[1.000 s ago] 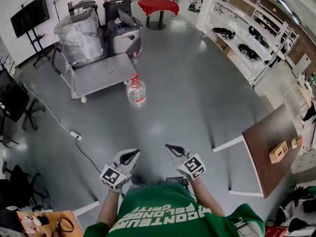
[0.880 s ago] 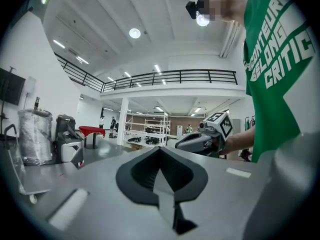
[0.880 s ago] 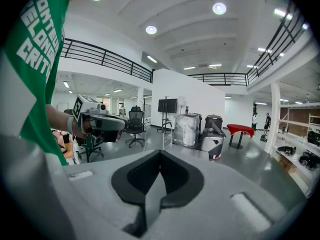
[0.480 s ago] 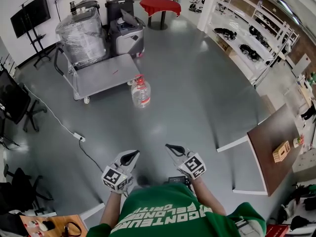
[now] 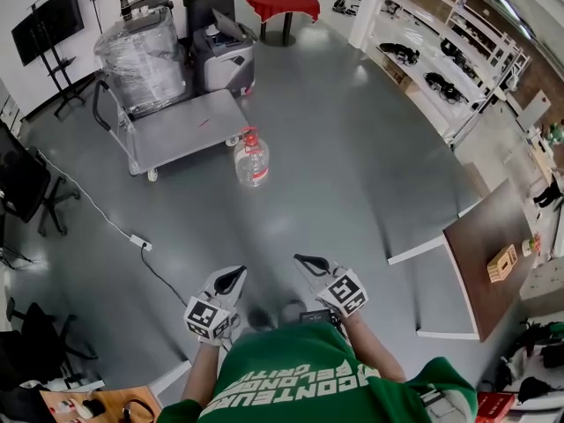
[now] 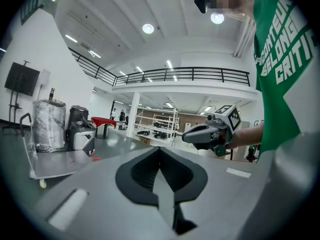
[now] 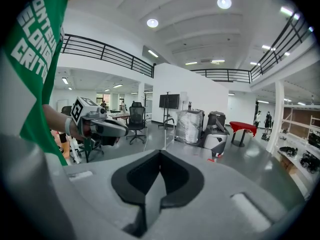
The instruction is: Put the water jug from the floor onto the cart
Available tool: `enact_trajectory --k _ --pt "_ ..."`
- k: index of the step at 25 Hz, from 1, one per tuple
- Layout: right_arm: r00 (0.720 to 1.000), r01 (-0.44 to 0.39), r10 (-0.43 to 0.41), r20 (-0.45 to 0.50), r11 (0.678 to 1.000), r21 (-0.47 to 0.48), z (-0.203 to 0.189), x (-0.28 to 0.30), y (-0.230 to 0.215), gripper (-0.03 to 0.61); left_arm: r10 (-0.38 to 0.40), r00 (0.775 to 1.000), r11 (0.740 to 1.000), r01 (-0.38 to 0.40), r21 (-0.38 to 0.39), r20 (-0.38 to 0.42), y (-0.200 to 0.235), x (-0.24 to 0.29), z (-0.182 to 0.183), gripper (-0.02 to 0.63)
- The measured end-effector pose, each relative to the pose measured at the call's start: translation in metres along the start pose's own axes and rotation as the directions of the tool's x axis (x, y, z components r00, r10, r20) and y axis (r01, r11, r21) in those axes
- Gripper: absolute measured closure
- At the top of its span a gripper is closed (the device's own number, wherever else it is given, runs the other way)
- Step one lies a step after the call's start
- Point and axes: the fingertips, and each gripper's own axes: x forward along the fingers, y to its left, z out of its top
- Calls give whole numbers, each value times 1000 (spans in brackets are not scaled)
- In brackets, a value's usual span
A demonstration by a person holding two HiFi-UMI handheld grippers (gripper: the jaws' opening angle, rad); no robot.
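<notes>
The clear water jug with a red cap stands upright on the grey floor, just off the front right corner of the flat grey cart. Both of my grippers are held low and close to my body, far short of the jug. The left gripper has its jaws together with nothing between them. The right gripper is likewise shut and empty. In the left gripper view only the jug's red cap peeps over the jaws, beside the cart. The right gripper view shows the cap too.
A plastic-wrapped load fills the cart's back end, with black bins and a machine behind it. A power strip and its cable lie on the floor at left. A brown table stands at right, shelving beyond.
Both grippers have moved a little forward with the person, and the view has shifted slightly. The jaws stay shut. The jug and cart have not moved.
</notes>
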Motion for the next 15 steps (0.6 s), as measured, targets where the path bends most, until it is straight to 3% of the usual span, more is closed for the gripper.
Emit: enact_trajectory --k 15 --pt "998 -63 62 15 998 29 5 41 -30 588 45 997 999 -46 -26 -55 36 21 -5 603"
